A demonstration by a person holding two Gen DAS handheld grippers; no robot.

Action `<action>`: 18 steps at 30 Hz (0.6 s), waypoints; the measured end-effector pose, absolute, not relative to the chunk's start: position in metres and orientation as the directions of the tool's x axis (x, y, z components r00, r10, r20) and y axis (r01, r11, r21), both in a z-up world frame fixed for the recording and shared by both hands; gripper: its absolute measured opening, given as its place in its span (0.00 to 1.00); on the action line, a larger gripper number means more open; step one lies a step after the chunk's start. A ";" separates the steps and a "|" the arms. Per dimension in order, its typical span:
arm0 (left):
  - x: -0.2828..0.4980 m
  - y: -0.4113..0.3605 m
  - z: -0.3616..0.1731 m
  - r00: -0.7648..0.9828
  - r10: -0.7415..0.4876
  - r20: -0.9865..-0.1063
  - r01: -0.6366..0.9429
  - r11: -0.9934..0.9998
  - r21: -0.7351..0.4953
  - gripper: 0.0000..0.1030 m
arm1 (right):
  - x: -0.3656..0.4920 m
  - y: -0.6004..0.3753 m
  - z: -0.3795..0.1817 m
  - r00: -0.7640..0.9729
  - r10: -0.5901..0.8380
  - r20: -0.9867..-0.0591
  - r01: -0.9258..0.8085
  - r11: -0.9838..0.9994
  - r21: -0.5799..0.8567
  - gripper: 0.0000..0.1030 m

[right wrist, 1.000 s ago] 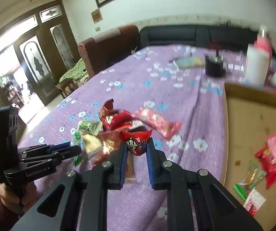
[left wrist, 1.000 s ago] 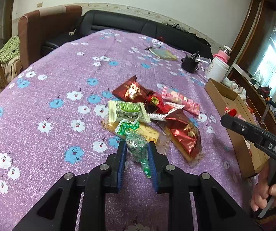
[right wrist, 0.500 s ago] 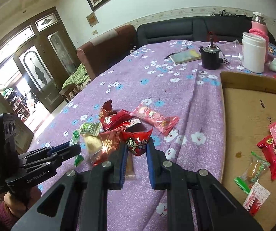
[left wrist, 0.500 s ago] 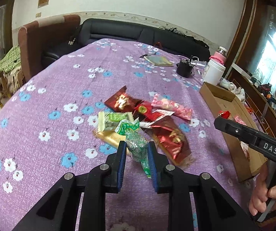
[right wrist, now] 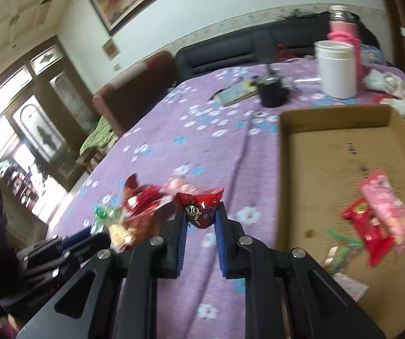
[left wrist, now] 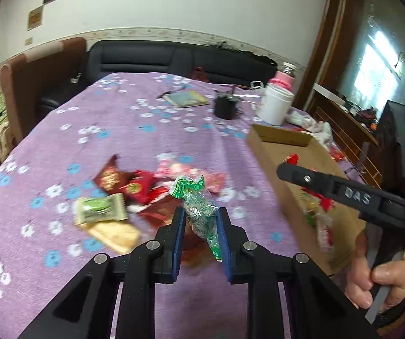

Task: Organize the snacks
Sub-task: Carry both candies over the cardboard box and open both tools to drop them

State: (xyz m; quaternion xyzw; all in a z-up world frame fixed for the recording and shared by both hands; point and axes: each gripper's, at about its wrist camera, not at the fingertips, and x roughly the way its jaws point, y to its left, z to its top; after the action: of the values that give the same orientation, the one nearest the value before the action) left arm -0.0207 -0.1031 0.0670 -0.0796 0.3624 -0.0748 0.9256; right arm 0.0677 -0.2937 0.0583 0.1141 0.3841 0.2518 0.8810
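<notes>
glossy foil snack wrappers (left wrist: pixel 134 188), matt cardboard box (right wrist: pixel 329 152), cloth tablecloth (left wrist: pixel 134 130).

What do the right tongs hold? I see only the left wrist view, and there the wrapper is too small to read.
Observer: The right tongs are shut on a red candy with a cartoon face on its wrapper.
Operator: Is its destination already full?
Observer: No. The cardboard box has a bare far half; a pink pack and a red pack lie in its near right part.
</notes>
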 end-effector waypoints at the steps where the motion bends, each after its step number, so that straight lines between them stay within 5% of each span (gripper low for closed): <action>1: -0.019 -0.109 0.068 0.724 -0.207 -0.658 0.094 0.975 -0.203 0.22 | 0.071 -0.301 0.059 0.585 0.524 -0.619 -0.338 0.851 0.401 0.17; 18: 0.014 -0.251 0.062 0.600 -0.427 -0.676 0.365 0.899 -0.243 0.21 | 0.106 -0.405 0.044 0.645 0.303 -0.701 0.018 0.912 0.410 0.17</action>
State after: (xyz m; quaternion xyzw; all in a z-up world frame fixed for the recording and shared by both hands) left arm 0.0135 -0.2507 0.0620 -0.0398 0.3883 -0.2215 0.8936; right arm 0.1061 -0.4050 0.0444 0.1940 0.4133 0.0806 0.8860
